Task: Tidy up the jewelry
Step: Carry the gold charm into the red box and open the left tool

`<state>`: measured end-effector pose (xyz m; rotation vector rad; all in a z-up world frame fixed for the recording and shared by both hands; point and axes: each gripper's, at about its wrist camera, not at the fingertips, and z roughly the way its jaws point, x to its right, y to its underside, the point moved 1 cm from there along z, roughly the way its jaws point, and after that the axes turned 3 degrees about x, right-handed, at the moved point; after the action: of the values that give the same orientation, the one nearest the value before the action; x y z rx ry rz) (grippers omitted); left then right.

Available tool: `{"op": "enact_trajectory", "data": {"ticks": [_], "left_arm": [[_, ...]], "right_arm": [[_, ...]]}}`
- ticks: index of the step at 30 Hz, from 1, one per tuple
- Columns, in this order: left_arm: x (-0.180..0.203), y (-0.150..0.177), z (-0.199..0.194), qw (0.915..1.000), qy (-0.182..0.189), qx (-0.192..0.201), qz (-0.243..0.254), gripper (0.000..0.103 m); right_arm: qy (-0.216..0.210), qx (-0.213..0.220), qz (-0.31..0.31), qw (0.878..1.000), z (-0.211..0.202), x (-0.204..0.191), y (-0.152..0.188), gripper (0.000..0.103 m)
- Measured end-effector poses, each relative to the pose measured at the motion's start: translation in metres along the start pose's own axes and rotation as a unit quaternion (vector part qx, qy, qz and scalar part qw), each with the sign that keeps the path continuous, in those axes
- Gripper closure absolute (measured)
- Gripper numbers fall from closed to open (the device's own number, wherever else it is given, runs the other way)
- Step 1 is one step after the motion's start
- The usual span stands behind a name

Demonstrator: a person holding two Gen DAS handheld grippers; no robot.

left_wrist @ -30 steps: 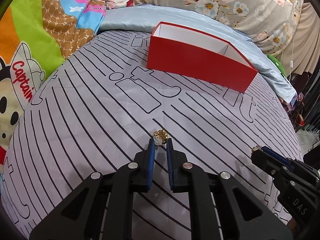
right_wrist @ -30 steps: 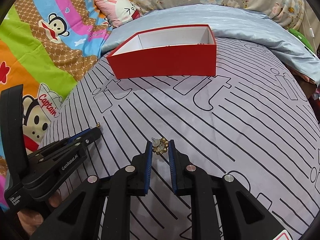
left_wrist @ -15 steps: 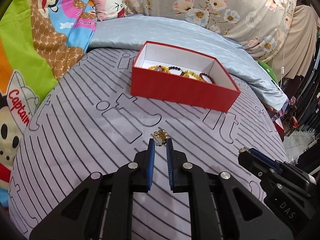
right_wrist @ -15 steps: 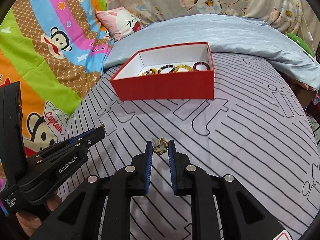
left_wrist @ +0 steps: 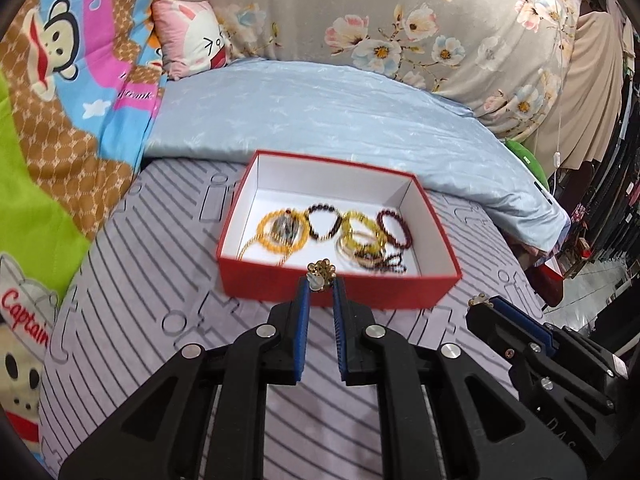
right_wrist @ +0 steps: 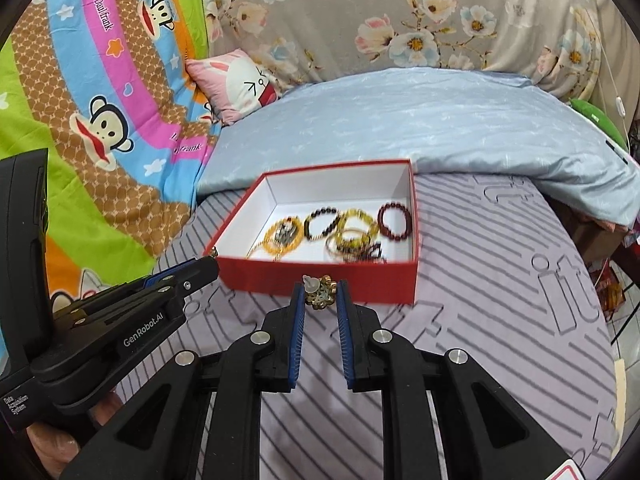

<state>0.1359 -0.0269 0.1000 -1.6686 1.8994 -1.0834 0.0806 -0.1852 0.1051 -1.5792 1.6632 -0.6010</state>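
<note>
Just short of the red box [left_wrist: 340, 286] on the striped bed sheet [left_wrist: 132, 292], we hold two small gold earrings, one per tool. Left gripper [left_wrist: 320, 282] is nearly closed, pinching a gold flower earring [left_wrist: 320, 274] at the very tips; right gripper [right_wrist: 320, 292] is likewise clamped on its gold earring [right_wrist: 320, 294]. Both pieces hang in front of the box's near wall, not yet over the white interior.

Box already holds beaded bracelets [right_wrist: 340, 230] — yellow, dark, red — bunched mid to right. The left-front corner of the floor looks free.

How we do it well:
- clear the near wall before going forward; the tips are level with its rim in both views
- carry both in low over the free floor, not over the bracelet pile, so nothing snags
- open the jaws only once each earring is close to the floor; small, light parts bounce
- keep the tools apart; they sit near each other now

Main risk, as we judge it: tip-only grip, so a knock on the rim drops a piece onto the patterned sheet.
</note>
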Motion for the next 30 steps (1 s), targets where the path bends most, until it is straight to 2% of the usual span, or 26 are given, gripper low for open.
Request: {"op": "enact_trajectory", "data": {"ticks": [14, 21, 30], "left_arm": [[0.011, -0.063, 0.040, 0.9992, -0.022, 0.024, 0.023, 0.092], [0.007, -0.072, 0.068, 0.9990, -0.036, 0.009, 0.024, 0.092], [0.006, -0.073, 0.094, 0.9986, -0.044, -0.005, 0.028, 0.092]], "right_arm": [[0.015, 0.021, -0.012, 1.000, 0.045, 0.010, -0.056, 0.088], [0.022, 0.016, -0.014, 1.000, 0.072, 0.014, -0.069, 0.088], [0.028, 0.003, -0.016, 0.999, 0.098, 0.018, -0.071, 0.088]]}}
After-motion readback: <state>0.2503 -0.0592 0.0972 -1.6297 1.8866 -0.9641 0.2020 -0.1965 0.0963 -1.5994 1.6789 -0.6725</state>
